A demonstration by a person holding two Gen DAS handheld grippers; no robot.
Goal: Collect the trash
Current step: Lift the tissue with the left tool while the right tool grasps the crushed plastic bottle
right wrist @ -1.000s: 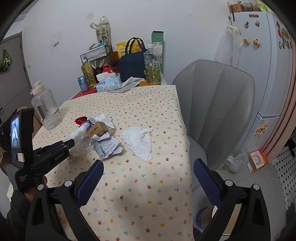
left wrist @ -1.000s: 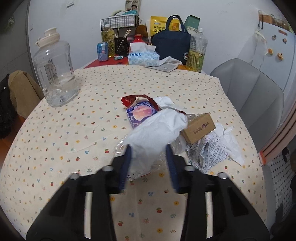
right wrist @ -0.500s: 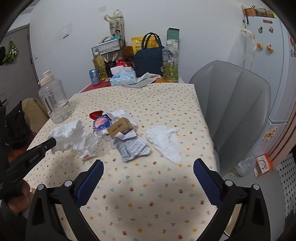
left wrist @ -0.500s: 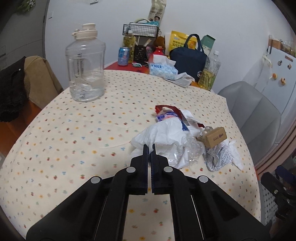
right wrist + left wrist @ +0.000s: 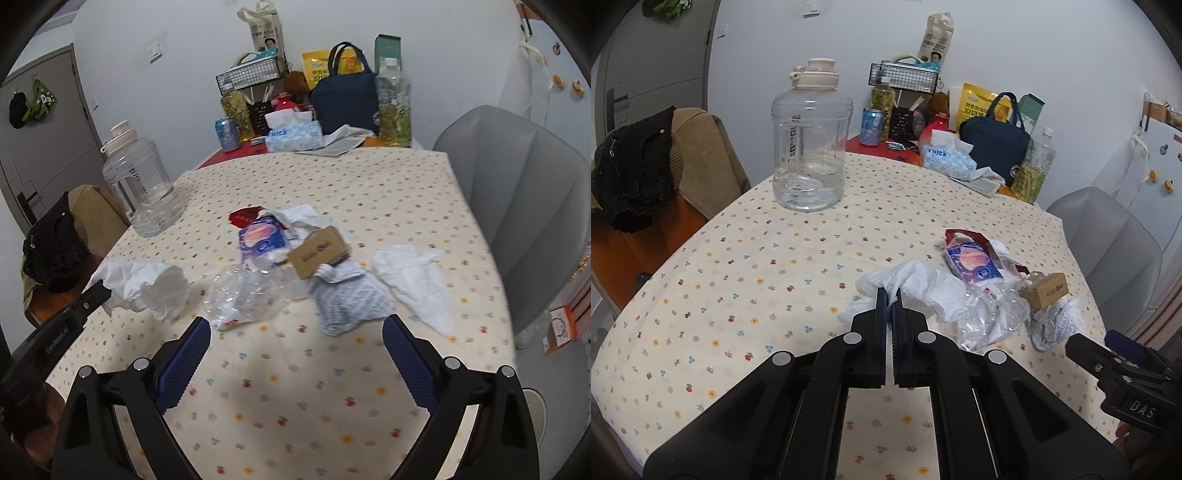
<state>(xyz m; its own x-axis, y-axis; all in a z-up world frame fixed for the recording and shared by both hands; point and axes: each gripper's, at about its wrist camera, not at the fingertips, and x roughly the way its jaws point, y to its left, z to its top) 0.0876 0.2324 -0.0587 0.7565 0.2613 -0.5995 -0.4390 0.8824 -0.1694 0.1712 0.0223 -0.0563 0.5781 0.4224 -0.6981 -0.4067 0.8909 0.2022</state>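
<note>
My left gripper (image 5: pixel 890 295) is shut on a crumpled white tissue (image 5: pixel 916 284), which also shows in the right wrist view (image 5: pixel 144 286) at the table's left side. Beside it lies a trash pile: a crushed clear plastic bottle (image 5: pixel 245 293), a purple snack wrapper (image 5: pixel 262 236), a red wrapper (image 5: pixel 243 217), a small cardboard box (image 5: pixel 319 256), a printed paper wad (image 5: pixel 349 299) and a flat white tissue (image 5: pixel 413 280). My right gripper (image 5: pixel 295 339) is open and empty, just before the bottle and paper wad.
A large clear water jug (image 5: pixel 809 147) stands at the left on the flowered tablecloth (image 5: pixel 314 387). A tissue box (image 5: pixel 293 134), a navy bag (image 5: pixel 345 96), bottles and a can crowd the far edge. A grey chair (image 5: pixel 517 192) stands on the right.
My left gripper closed on the white tissue and pulled it left, away from the pile. My right gripper moved in closer to the trash pile, staying open.
</note>
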